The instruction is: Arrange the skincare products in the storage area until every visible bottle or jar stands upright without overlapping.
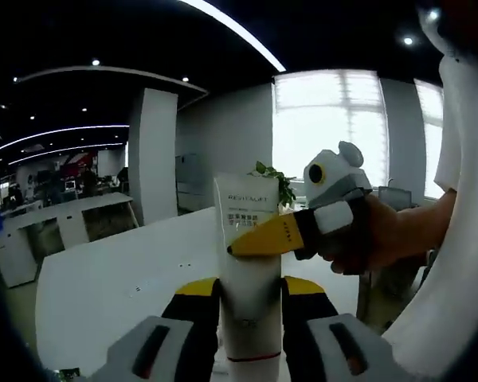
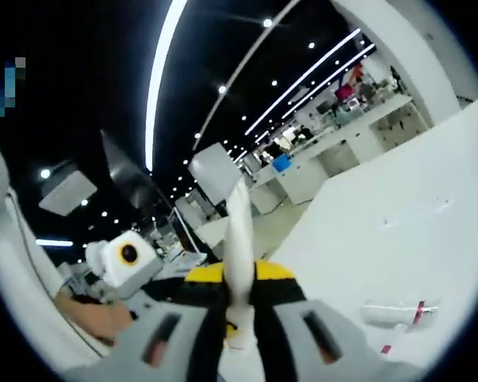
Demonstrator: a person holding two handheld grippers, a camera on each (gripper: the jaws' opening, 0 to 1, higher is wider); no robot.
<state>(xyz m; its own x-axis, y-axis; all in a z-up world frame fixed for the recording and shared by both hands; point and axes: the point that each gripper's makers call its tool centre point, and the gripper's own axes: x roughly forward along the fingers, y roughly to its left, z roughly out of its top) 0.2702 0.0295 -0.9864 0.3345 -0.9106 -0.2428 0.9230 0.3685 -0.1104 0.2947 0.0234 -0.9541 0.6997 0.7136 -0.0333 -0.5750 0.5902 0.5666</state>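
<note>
So, mid-handoff: tube (image 1: 251,263) up in air over white counter (image 1: 103,286), left gripper (image 1: 251,318) jaws clamped on its lower body, right gripper (image 2: 240,306) jaws pinching flat crimped end (both holding). Next, probably: one lets go, other stands tube upright on counter.

Matt white plastic tube (image 1: 247,239), smooth white tabletop (image 1: 119,278), glossy yellow-tipped tongs (image 1: 251,306)

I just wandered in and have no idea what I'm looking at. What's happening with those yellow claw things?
A person is working two hand-held grippers. Both are clamped on the same white tube, held in the air above a white table: the left gripper grips its lower part, while the right gripper pinches its flat upper end. A small clear bottle lies on its side on the table.
</note>
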